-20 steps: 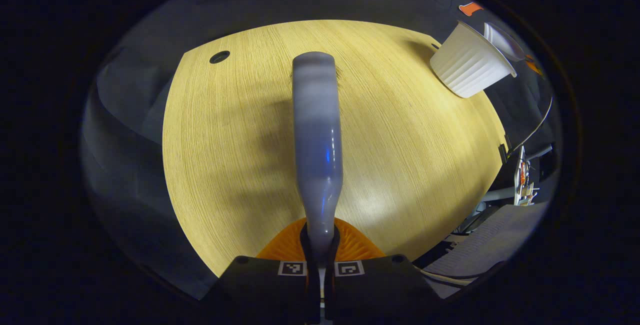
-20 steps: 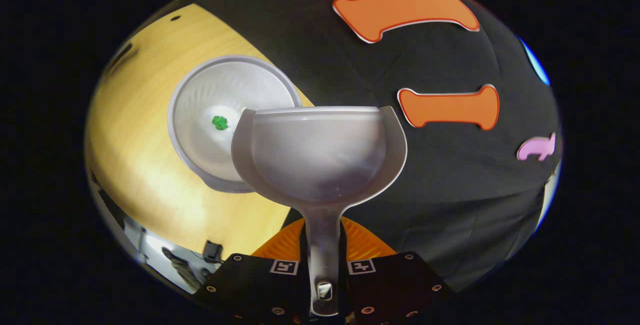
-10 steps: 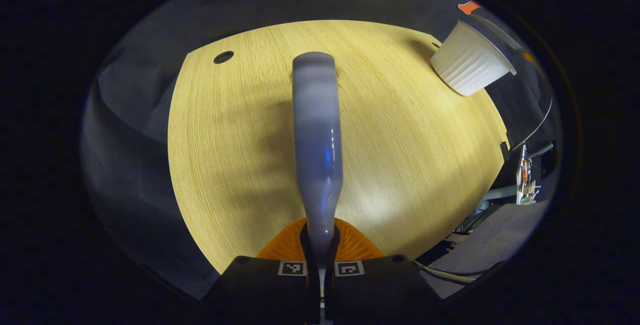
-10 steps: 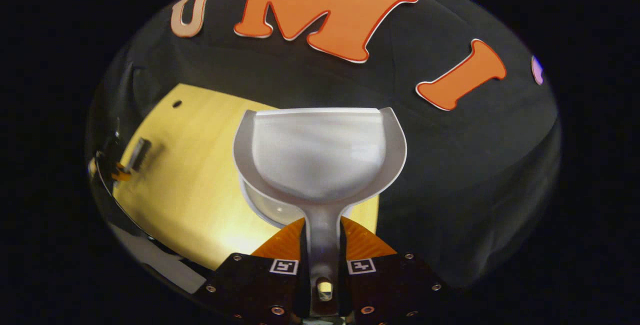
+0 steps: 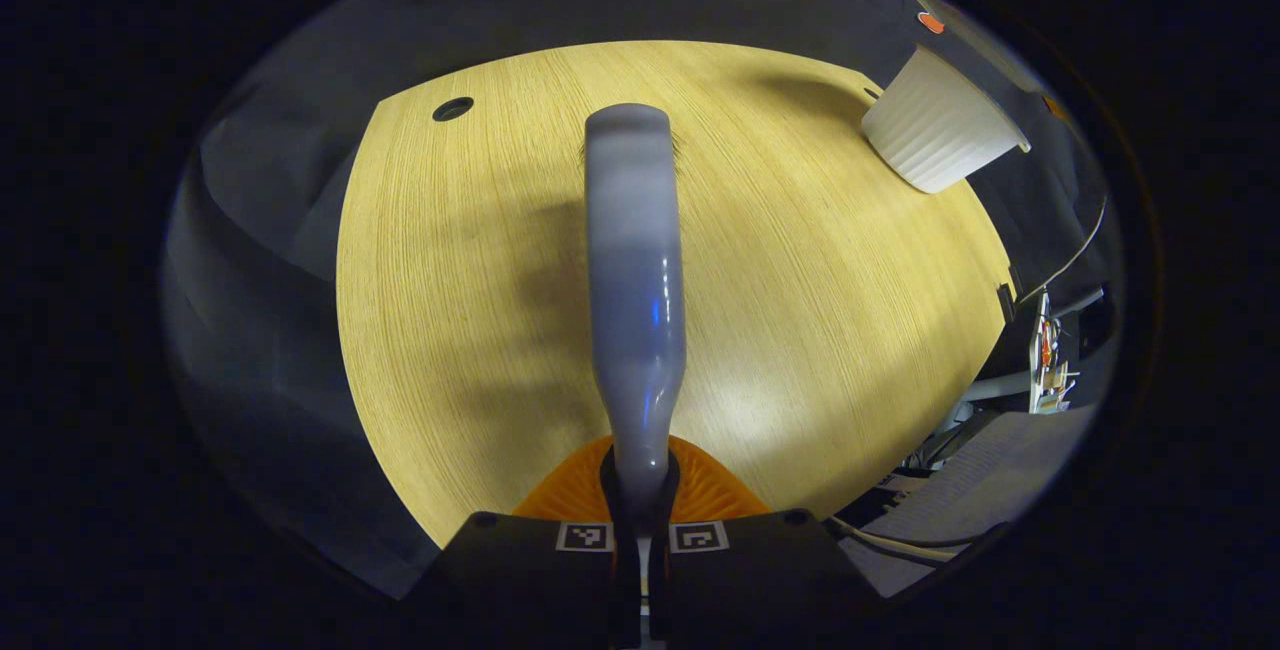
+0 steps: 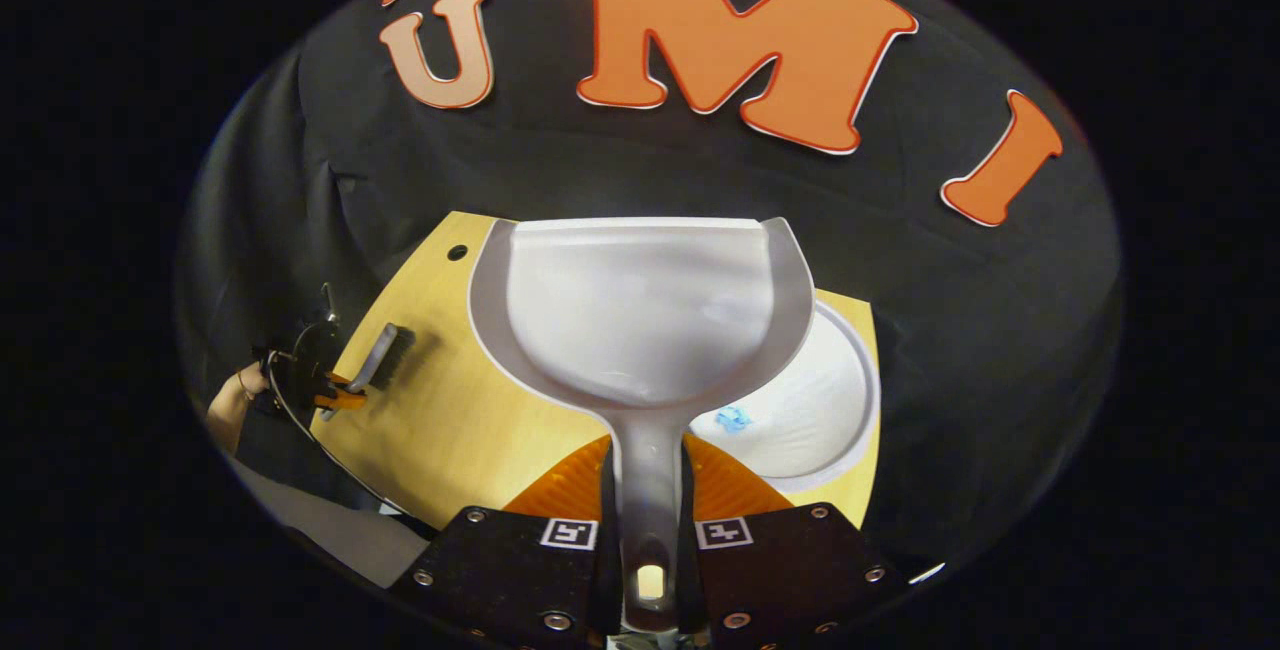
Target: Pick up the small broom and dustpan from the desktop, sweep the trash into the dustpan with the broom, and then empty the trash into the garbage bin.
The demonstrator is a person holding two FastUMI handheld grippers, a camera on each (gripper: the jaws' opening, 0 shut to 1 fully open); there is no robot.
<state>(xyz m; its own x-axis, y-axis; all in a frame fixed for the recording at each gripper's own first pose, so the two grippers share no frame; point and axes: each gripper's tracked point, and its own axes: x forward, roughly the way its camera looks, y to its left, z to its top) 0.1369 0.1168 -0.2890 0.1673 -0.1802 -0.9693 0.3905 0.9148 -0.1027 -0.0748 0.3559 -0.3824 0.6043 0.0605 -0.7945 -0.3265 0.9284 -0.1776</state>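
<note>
In the left gripper view my left gripper point(image 5: 640, 530) is shut on the grey handle of the small broom point(image 5: 634, 270), which points away over the wooden desktop point(image 5: 800, 290). The white ribbed garbage bin point(image 5: 935, 135) stands at the far right corner. In the right gripper view my right gripper point(image 6: 648, 530) is shut on the handle of the grey dustpan point(image 6: 640, 315). The pan looks bare and hangs above the white bin point(image 6: 810, 410), where a small blue scrap point(image 6: 735, 418) lies. Far left, the other gripper point(image 6: 330, 380) holds the broom point(image 6: 375, 355) over the desk.
A small round hole point(image 5: 452, 109) sits in the desktop's far left corner. Black cloth hangs behind and beside the desk. Off the desk's right edge are cables and equipment point(image 5: 1045, 360). A person's hand point(image 6: 235, 400) shows at the far left of the right gripper view.
The right gripper has swung with the dustpan: the bin moved from the pan's left to under its right side, and the view levelled toward the wall. The left gripper and broom barely moved.
</note>
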